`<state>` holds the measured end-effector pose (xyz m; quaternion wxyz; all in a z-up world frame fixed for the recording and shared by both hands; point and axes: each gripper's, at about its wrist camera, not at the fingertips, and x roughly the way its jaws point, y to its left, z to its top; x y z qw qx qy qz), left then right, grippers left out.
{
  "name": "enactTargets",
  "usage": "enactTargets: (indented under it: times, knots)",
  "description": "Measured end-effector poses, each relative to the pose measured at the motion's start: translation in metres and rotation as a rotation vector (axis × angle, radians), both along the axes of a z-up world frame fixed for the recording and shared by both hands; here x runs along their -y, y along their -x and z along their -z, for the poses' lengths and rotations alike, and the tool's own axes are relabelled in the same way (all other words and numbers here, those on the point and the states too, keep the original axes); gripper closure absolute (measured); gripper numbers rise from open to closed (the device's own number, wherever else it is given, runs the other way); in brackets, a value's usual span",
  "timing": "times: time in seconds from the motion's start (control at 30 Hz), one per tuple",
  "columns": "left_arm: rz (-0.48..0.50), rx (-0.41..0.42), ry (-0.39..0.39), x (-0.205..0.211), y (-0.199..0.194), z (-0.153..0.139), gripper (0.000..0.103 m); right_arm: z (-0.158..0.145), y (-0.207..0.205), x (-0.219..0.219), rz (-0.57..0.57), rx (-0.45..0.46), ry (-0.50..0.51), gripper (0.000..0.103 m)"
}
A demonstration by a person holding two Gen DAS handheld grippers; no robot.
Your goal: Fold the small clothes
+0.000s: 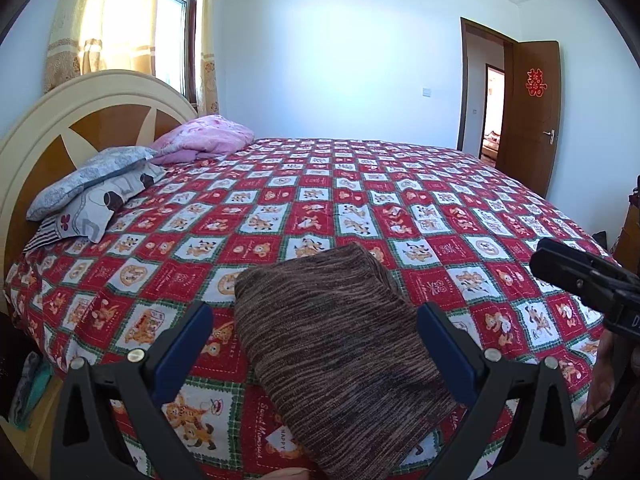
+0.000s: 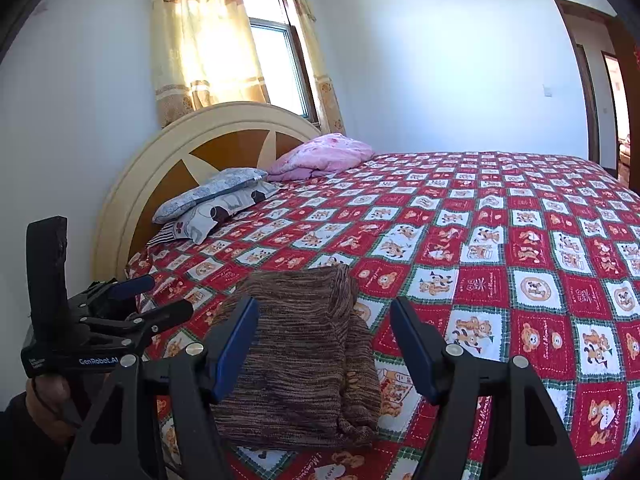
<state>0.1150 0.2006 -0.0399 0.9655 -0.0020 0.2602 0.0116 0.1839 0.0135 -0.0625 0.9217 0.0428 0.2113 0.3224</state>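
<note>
A brown striped knit garment lies folded into a compact rectangle on the red patchwork bedspread, near the bed's front edge. My left gripper is open, its blue pads to either side of the garment and above it, holding nothing. The same garment shows in the right wrist view, with loose folds along its right side. My right gripper is open and empty, held above the garment. The left gripper also shows at the left of the right wrist view, and the right gripper's body at the right of the left wrist view.
Grey patterned pillows and a pink folded quilt lie by the cream headboard. A window with yellow curtains is behind the headboard. An open brown door stands at the far right. Clothes lie on the floor at left.
</note>
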Motion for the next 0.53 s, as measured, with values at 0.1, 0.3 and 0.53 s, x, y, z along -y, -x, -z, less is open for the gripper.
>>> enactTargets:
  times: [0.1, 0.3, 0.53]
  knots:
    - [-0.011, 0.006, 0.002, -0.0026, -0.0005, -0.0014, 0.0, -0.0015, 0.002, -0.0015, -0.007, 0.01, 0.002, 0.034]
    - [-0.025, 0.006, 0.01, -0.0066, -0.0017, -0.0009, 0.0, -0.0032, 0.0057, -0.0036, -0.013, 0.021, 0.006, 0.034]
    - [-0.032, 0.029, -0.011, -0.0067, -0.0005, -0.0001, 0.0, -0.0017, 0.0052, -0.0045, -0.018, 0.013, 0.011, 0.034]
